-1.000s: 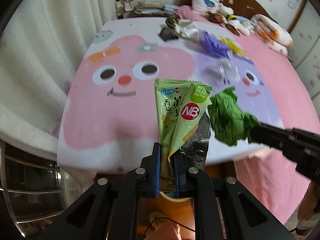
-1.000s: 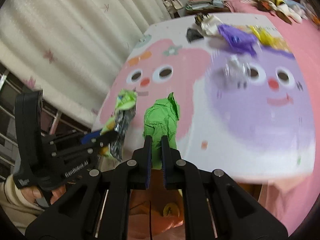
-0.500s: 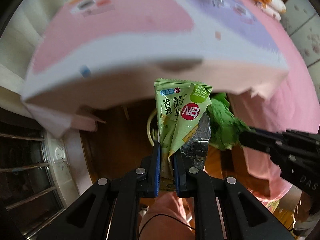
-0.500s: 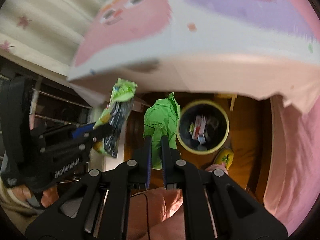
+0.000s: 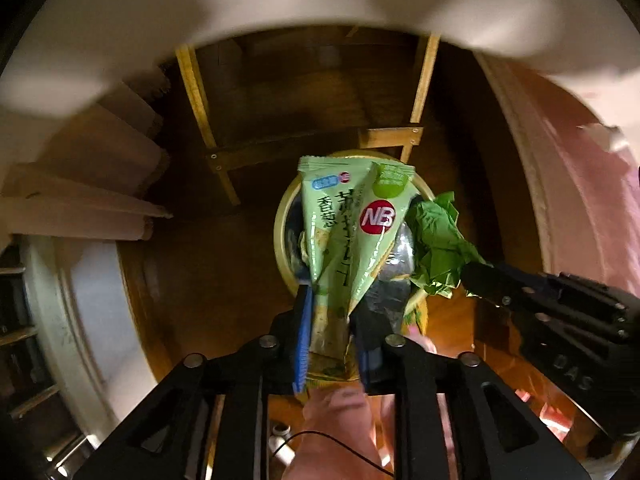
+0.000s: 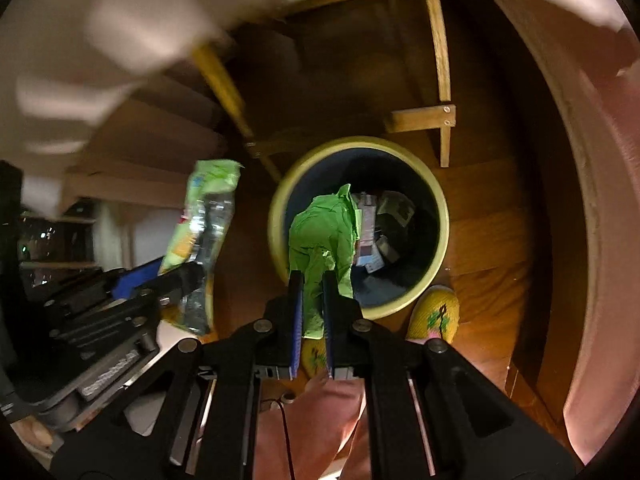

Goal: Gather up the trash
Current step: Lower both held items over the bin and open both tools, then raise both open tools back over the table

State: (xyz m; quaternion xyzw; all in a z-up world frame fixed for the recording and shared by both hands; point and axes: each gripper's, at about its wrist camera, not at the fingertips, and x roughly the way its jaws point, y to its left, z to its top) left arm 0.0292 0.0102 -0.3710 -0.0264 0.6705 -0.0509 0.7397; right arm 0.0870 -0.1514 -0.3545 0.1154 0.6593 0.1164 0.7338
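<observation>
- The wrapper (image 5: 352,240) is clamped between the closed jaws of the left gripper (image 5: 330,316), standing up over the near rim of the bin (image 6: 436,208).
- The green paper (image 6: 324,236) is pinched in the closed right gripper (image 6: 312,296), held above the bin's mouth.
- Discarded packets (image 6: 370,232) are seen inside the bin, which stands on the wooden floor (image 6: 492,232) beside a yellow slipper (image 6: 436,312).

Both of your wrist cameras are looking steeply down along their fingers at the trash bin (image 5: 282,236) on the wooden floor (image 6: 492,216). Your left view is sitting near the bin, left of it; your right view is hanging almost straight above its rim (image 6: 438,204). Both are sharing the bin and the wooden frame (image 6: 440,116) behind it.
</observation>
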